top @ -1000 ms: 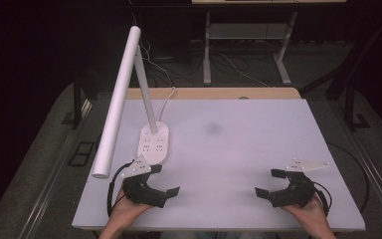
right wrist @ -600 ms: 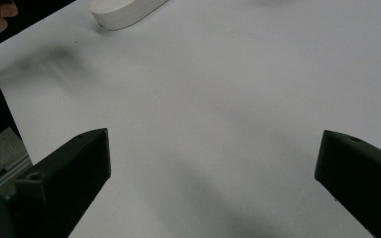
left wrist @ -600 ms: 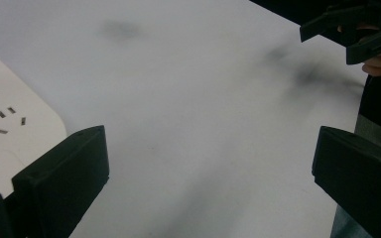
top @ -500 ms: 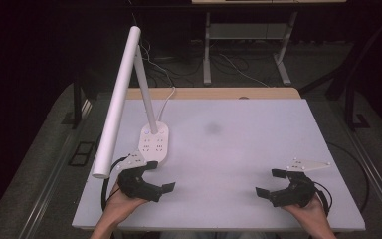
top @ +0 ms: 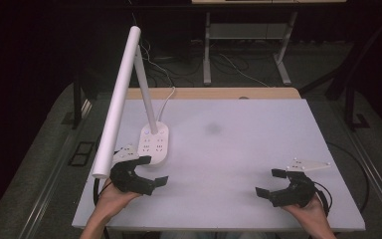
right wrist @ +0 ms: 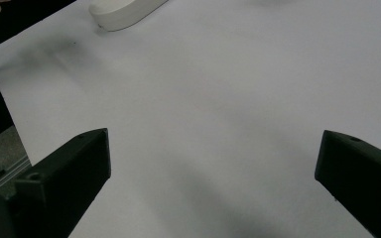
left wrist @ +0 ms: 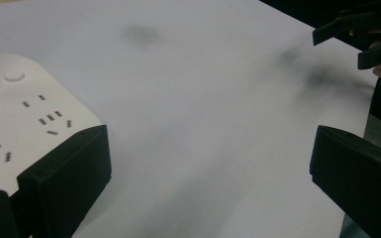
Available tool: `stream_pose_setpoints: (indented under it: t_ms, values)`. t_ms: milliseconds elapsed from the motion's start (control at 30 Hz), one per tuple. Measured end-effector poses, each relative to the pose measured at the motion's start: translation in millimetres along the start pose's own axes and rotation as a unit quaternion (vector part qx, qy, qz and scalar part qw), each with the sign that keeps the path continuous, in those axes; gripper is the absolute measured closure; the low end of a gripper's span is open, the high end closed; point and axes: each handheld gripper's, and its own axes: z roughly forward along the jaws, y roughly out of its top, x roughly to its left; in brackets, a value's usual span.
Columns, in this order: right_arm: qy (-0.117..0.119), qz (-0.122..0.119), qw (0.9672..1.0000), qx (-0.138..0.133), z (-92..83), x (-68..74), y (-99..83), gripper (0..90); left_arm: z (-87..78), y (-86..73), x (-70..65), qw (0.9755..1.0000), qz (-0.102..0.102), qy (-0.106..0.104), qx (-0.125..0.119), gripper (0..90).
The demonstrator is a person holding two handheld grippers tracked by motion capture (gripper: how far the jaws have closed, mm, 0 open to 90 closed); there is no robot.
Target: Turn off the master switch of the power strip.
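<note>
1. High view: the lamp base (top: 153, 143) sits at 10 o'clock on the desk (top: 238, 149), just beside the left gripper (top: 152, 172), fingers wide.
2. A bump could tip the lamp's long tube (top: 115, 102).
3. The right gripper (top: 272, 183), fingers wide, holds nothing at 4 o'clock.

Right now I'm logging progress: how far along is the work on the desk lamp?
Nothing looks done yet. The desk lamp stands untouched on the table. In hand: the left gripper, jaws open, sits beside the lamp's socket base. The right gripper is open, apart. Any grasp remains.
</note>
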Motion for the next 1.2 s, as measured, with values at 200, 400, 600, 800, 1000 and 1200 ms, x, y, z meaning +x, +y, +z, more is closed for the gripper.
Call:
stream_pose_setpoints:
  t_ms: [200, 400, 600, 800, 1000, 1200]
  values:
    - [-0.001, 0.0, 1.0, -0.001, 0.2, -0.1, -0.1, 0.4, -5.3, 3.5, 5.6, 1.0, -0.002, 0.007, 0.0, 1.3]
    - [0.0, 0.001, 1.0, -0.002, -0.5, 0.6, -0.2, 0.4, -12.3, 5.5, 10.3, 0.9999, -0.006, 0.016, -0.002, 1.1]
    - [-0.001, 0.002, 1.0, -0.001, -0.4, 0.6, -0.2, 0.4, -16.3, 8.9, 17.0, 0.9997, -0.008, 0.022, 0.0, 1.2]
    - [-0.003, 0.001, 1.0, -0.003, -1.3, -0.5, -0.4, 0.4, -18.3, 16.3, 24.3, 0.9996, -0.01, 0.027, 0.001, 1.5]
    - [-0.003, 0.002, 1.0, -0.003, -1.7, -0.9, -0.6, 0.4, -22.4, 24.3, 30.3, 0.9993, -0.007, 0.036, 0.006, 1.5]
    - [-0.004, 0.003, 1.0, -0.003, -1.8, -1.1, -0.7, 0.4, -25.1, 27.6, 37.0, 0.9991, -0.005, 0.04, 0.012, 1.6]
